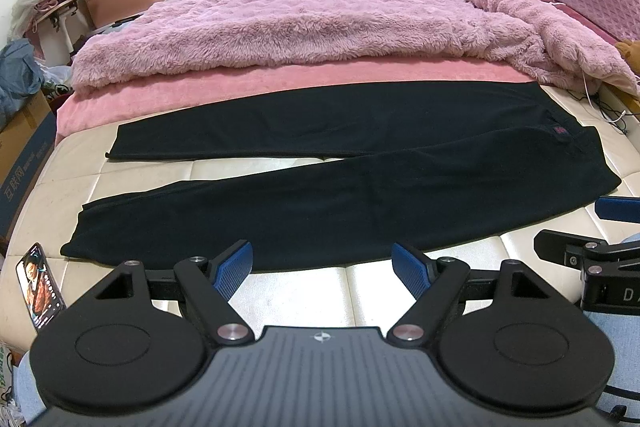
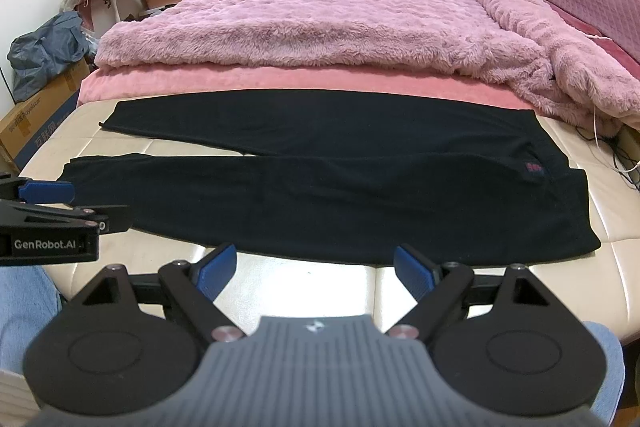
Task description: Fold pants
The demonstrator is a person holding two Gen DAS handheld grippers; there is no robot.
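Black fleecy pants lie flat across the cream, quilted bench top, legs splayed leftward in a narrow V, waist at right. Beyond them is a shaggy pink blanket. Near the front edge, the left gripper and right gripper hover — ribbed blue pads spread wide, empty.

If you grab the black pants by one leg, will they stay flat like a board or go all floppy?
Probably floppy: the black pants lie limp and flat on the cream mattress, so they'd likely droop. The fabric looks soft and fuzzy, so probably not slippery.
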